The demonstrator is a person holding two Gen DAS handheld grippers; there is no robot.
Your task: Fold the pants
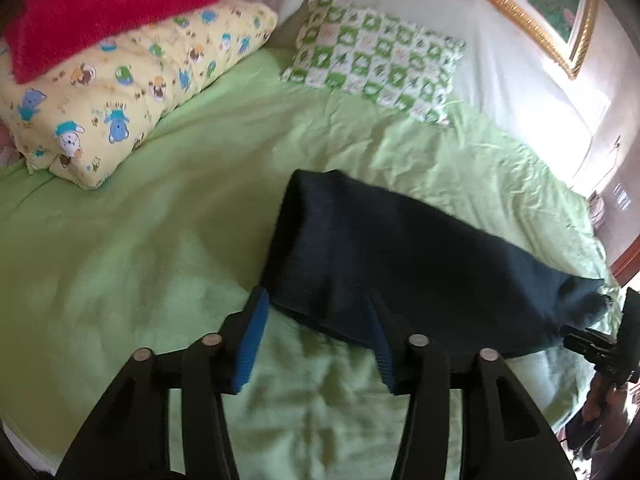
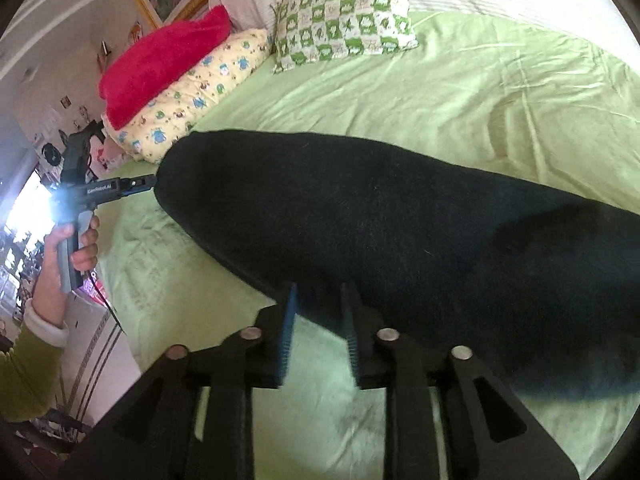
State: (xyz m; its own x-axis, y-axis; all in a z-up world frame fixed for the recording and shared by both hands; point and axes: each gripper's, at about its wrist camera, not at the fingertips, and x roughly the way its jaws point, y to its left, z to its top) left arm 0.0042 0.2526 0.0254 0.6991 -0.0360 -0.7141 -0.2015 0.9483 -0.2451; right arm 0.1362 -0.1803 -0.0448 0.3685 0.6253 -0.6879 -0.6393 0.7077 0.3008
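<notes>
Gaping left tool (image 1: 316, 320) and right tool (image 2: 318, 312) straddle pants (image 2: 400, 240) edge.

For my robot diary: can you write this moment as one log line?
pants: folded, flat on bed | left tongs: open at pants edge | right tongs: open at pants edge

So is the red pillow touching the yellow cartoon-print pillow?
Touching. In the left wrist view the red pillow lies on top of the yellow pillow, overlapping its upper part; the right wrist view shows the same stacking.
</notes>
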